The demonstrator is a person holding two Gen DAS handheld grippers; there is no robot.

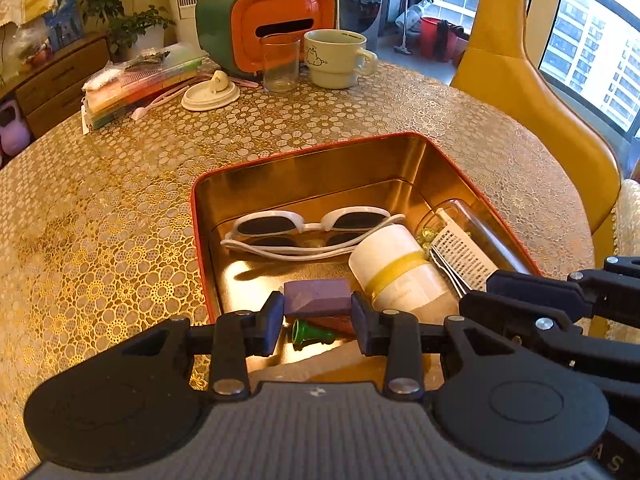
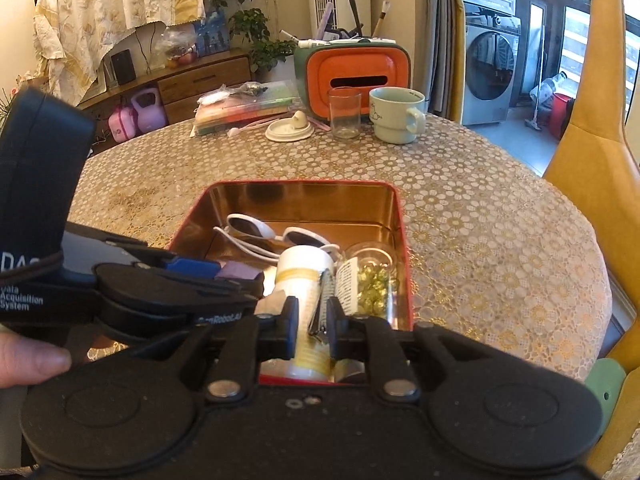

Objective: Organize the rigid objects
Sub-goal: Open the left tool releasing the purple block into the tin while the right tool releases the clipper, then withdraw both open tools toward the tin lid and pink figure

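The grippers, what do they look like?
Both are black plastic. Each has two round discs at the back, silver screws, and two arms ending in dark blue pads. The left gripper has a ribbed grey body. In the right gripper view, the left one shows white lettering, and a bare thumb shows, no sleeve.

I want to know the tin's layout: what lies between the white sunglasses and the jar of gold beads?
The white bottle with yellow bands lies between the sunglasses and jar, clearest in the right wrist view.
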